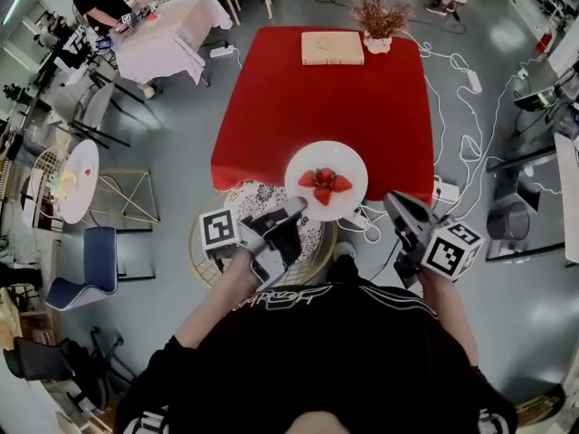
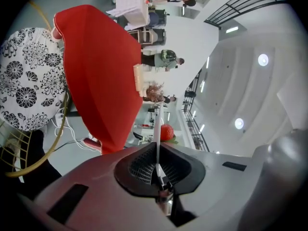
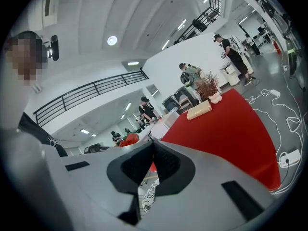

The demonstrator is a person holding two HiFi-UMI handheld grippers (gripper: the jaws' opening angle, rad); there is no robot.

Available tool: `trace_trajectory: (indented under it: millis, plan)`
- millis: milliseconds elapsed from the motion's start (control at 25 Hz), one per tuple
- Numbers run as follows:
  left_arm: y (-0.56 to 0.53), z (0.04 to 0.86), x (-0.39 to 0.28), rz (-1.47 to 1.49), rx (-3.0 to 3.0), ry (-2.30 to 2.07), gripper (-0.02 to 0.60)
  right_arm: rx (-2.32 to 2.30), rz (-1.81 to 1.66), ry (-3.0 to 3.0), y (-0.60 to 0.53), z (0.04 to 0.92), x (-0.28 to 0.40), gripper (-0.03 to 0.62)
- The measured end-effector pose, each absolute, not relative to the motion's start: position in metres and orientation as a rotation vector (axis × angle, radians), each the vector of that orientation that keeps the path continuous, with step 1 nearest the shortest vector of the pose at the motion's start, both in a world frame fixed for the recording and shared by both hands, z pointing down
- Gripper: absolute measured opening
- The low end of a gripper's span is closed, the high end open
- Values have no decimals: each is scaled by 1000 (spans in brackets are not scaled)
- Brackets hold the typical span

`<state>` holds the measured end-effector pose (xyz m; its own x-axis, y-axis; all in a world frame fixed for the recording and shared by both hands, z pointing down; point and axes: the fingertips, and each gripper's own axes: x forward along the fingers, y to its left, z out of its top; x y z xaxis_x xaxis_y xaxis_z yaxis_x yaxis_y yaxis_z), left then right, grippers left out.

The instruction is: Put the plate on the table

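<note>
A white plate (image 1: 326, 181) with a few red strawberries (image 1: 324, 184) hangs in the air over the near edge of the table with the red cloth (image 1: 317, 98). My left gripper (image 1: 297, 208) is shut on the plate's near-left rim. In the left gripper view the plate (image 2: 157, 134) shows edge-on as a thin white line between the pads, with a strawberry (image 2: 166, 132) beside it. My right gripper (image 1: 391, 202) stands just right of the plate, apart from it. In the right gripper view its jaws (image 3: 153, 146) meet with nothing between them, and a strawberry (image 3: 129, 139) shows to their left.
A tan box (image 1: 333, 48) and a vase of dried twigs (image 1: 378, 21) stand at the table's far edge. A floral cushioned stool on a gold wire frame (image 1: 262, 197) sits below my left gripper. White cables and a power strip (image 1: 470, 81) lie on the floor at the right.
</note>
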<state>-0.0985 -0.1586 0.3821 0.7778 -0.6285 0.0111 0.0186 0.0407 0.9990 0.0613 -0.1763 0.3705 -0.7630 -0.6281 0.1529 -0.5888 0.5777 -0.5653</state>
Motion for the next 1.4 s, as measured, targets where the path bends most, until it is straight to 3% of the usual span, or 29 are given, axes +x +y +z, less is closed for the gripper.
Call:
trace_trajectory:
  millis: [400,1400]
  plan:
    - [-166,389,-100,-535,1465,-533,21,-1070,-997,2766,-180,382,60,8]
    - [-328,371,-101,-570,1632,-615,21,-1086,-1135,2772,-261,429,72,8]
